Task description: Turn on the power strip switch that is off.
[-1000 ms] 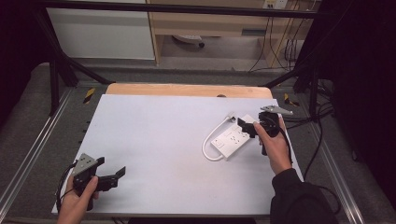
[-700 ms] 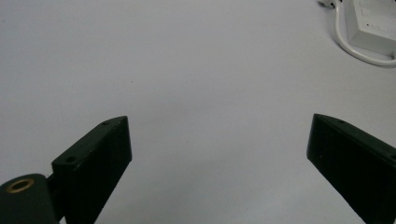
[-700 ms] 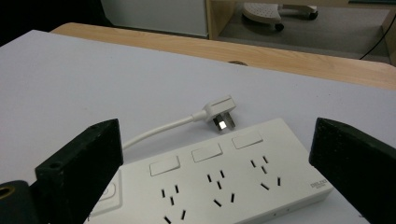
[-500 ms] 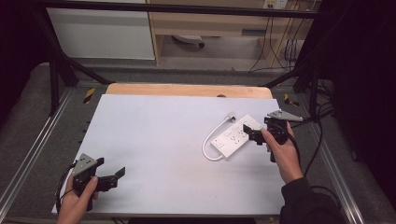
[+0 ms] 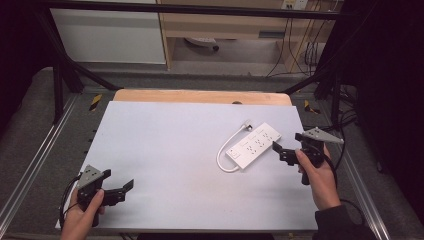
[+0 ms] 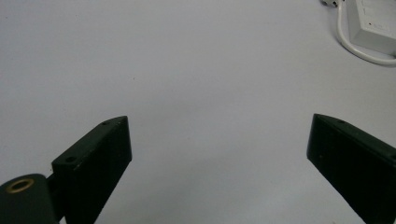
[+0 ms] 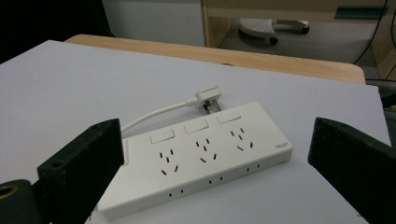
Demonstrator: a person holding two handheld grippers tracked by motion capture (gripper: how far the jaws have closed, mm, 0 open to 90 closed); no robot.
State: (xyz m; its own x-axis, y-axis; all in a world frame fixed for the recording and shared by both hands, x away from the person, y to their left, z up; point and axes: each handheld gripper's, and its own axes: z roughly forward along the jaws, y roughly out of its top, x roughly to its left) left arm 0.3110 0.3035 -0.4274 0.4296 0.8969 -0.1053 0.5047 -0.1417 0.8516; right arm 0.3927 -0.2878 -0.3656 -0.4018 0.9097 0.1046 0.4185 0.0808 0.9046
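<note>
Your white power strip [image 5: 253,145] (three rows of dark socket slots, three plain white switches) lies on a pale grey tabletop [image 5: 175,150] edged in light wood at the far side. Its cable [image 5: 227,150] and plug [image 7: 208,97] are white too. Both grippers you hold, left gripper [image 5: 120,191] and right gripper [image 5: 278,152], are black with grey top plates.
</note>
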